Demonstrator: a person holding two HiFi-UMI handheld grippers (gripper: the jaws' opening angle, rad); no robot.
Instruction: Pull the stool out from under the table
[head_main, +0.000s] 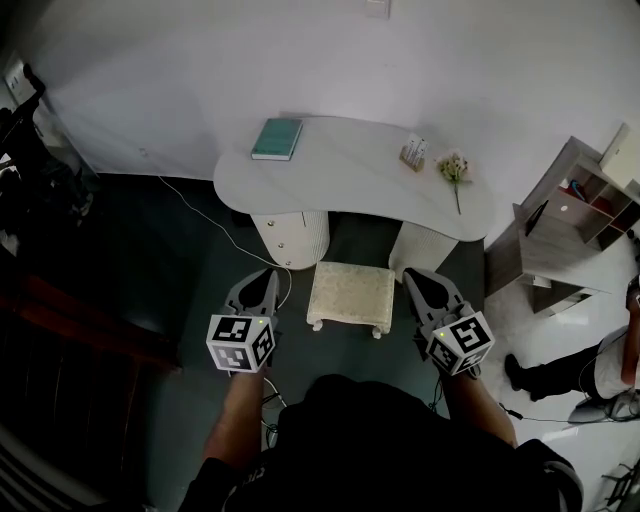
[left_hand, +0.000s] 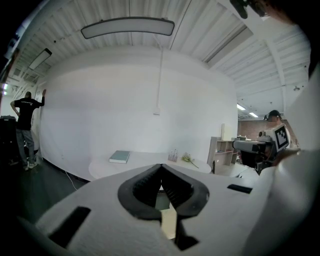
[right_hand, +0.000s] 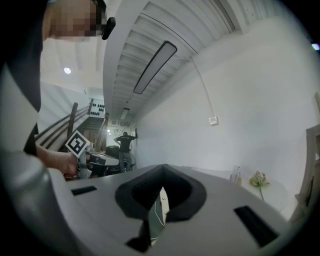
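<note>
A cream cushioned stool (head_main: 350, 295) stands on the dark floor in front of the white curved table (head_main: 350, 175), between the table's two ribbed pedestals, its far edge near the tabletop's rim. My left gripper (head_main: 270, 277) hovers just left of the stool, shut and holding nothing. To the stool's right hangs my right gripper (head_main: 413, 276), likewise shut and holding nothing. In the left gripper view the jaws of the left gripper (left_hand: 161, 168) meet in front of the table (left_hand: 145, 161). The right gripper (right_hand: 162, 171) shows its jaws pressed together too.
On the table lie a teal book (head_main: 277, 138), small bottles (head_main: 413, 152) and a flower (head_main: 455, 170). A wooden shelf unit (head_main: 570, 215) and a person's legs (head_main: 560, 378) are at the right. A cable (head_main: 210, 215) runs across the floor; a dark staircase (head_main: 60, 330) is at the left.
</note>
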